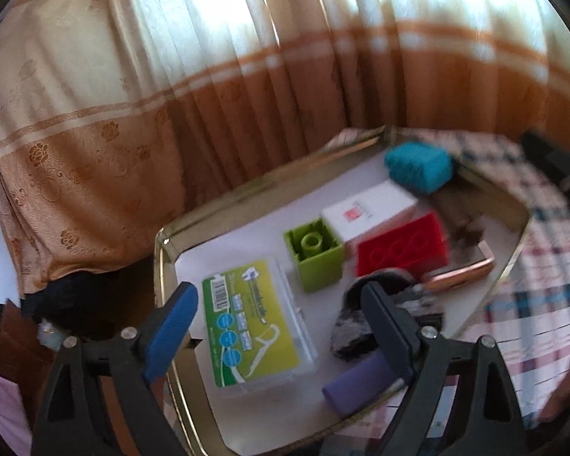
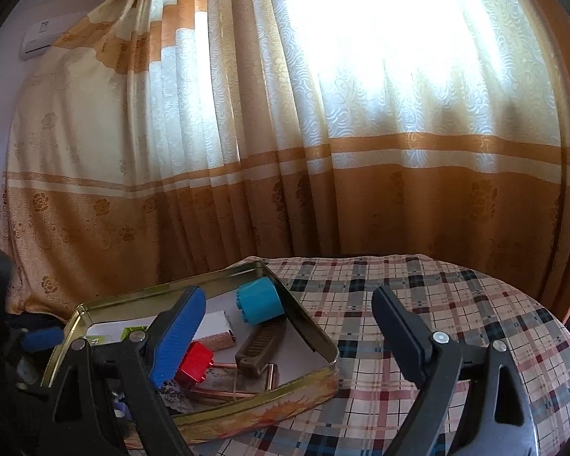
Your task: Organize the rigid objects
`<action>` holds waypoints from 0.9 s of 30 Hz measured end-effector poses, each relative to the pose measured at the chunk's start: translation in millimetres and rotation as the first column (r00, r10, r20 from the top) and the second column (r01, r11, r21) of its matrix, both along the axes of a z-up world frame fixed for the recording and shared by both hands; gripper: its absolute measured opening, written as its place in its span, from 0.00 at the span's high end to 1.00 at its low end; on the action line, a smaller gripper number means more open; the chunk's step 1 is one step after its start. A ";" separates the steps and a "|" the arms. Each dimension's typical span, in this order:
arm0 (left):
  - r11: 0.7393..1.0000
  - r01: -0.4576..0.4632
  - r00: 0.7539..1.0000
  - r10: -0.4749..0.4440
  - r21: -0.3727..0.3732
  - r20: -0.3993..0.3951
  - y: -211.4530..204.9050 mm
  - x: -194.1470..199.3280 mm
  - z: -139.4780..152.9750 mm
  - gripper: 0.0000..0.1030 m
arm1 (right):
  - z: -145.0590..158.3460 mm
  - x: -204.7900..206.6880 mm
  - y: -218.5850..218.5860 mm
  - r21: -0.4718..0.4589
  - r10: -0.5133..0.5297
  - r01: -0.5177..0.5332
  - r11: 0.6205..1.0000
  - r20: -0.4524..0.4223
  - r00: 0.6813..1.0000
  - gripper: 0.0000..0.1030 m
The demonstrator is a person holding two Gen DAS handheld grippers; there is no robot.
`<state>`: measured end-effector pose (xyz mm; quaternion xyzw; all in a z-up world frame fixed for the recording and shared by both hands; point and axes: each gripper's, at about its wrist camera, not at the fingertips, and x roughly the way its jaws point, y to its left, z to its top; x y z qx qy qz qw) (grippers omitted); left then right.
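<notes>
Blue-padded left gripper (image 1: 281,326) and right gripper (image 2: 288,326) both gape wide, holding nothing; just ahead of them the gold tin (image 1: 163,266) already holds floss box (image 1: 252,323), green block (image 1: 315,256), red block (image 1: 402,245) and teal block (image 1: 418,165), checked cloth (image 2: 456,304) beyond bare, so sorting looks nearly done.

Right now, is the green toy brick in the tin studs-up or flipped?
Flipped. The green toy brick shows its hollow underside with the round inner tube facing up, resting on the white liner of the gold metal tin.
</notes>
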<state>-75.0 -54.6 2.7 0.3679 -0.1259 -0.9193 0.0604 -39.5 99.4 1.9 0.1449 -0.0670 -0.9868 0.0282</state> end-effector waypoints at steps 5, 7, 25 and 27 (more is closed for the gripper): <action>0.999 -0.034 0.998 0.033 0.026 0.045 -10.7 -15.4 -1.0 0.00 | 0.6 1.6 -1.9 0.011 -0.001 0.001 1.000 -0.004 1.000 0.12; 0.996 -0.089 0.995 0.089 -0.003 0.039 -15.5 -21.1 -0.6 0.00 | 0.8 2.3 -3.7 0.019 0.001 -0.001 1.000 -0.005 1.000 0.12; 0.970 -0.103 0.969 0.147 0.218 -0.198 -21.8 17.5 7.5 0.01 | -2.8 1.3 -21.4 0.095 0.031 -0.031 0.995 -0.006 0.999 0.07; 0.966 -0.098 0.966 0.150 0.240 -0.212 -21.9 20.9 5.1 0.01 | -2.9 1.3 -21.0 0.094 0.028 -0.028 0.995 -0.008 1.000 0.07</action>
